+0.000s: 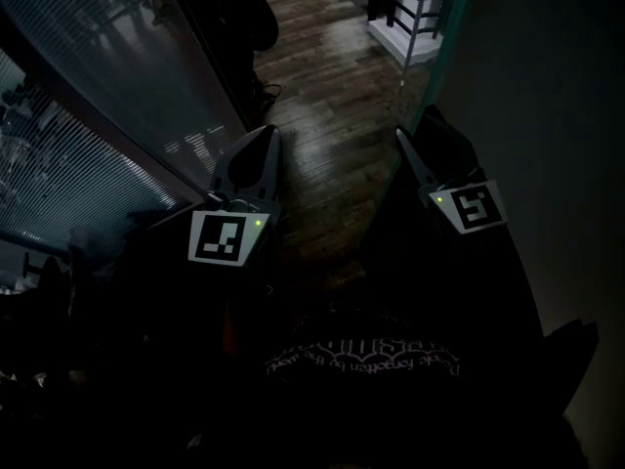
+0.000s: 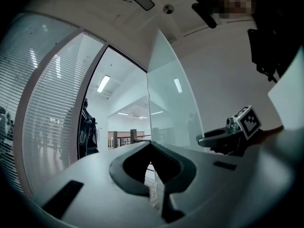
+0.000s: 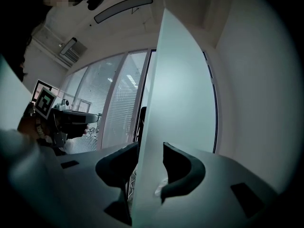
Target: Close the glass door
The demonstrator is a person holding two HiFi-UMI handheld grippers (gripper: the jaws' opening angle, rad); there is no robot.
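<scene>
Evidently the right tool gripped the free edge of the glass door — probably heavy, stiff, slick, best pulled steadily there — while the left tool sat closed, empty.

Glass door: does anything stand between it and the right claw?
Nothing visible does. The edge of the glass door sits between the jaws of the right claw, which press on both its faces.

An office-type interior of a commercial building is indicated: full-height glazed partitions fitted with horizontal blinds are seen beside a frameless glass door, a dark wood-plank floor is laid in the corridor, strip lights are set in a white ceiling, and a bright open hall is seen beyond the doorway
</scene>
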